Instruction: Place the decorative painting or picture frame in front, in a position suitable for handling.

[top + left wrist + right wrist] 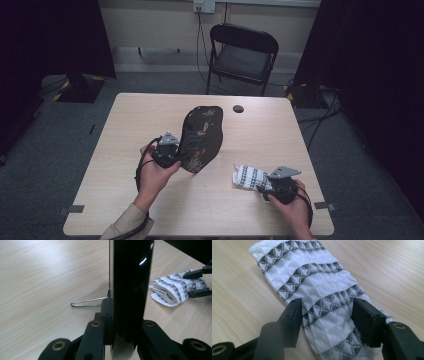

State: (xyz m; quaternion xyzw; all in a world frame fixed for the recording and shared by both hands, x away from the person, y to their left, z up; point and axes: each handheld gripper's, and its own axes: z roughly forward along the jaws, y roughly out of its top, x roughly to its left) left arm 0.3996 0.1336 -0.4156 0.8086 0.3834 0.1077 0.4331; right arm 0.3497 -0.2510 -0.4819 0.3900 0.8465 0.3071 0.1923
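Nearest, at the bench's front right edge: right gripper in the person's right hand, fingers set to either side of a folded white cloth with dark triangle-patterned bands. Partly open, clamped lightly against the cloth's two long edges, fabric bunched a little between the pads. Cloth flat on the wood, stretching away from the gripper toward the bench's middle; seen also in the high view and, farther off, in the left gripper view.

Farther in, left of centre: left gripper in the left hand, fingers clenched tight on the lower edge of a black glossy framed plaque with a faint floral pattern. Plaque upright and leaning slightly, bottom edge resting on the bench, well apart from the cloth. Behind the plaque, a thin wire stand poking out sideways just above the wood.

Beyond, near the far edge: a small dark round grommet. Past the bench, a black folding chair on the grey floor.
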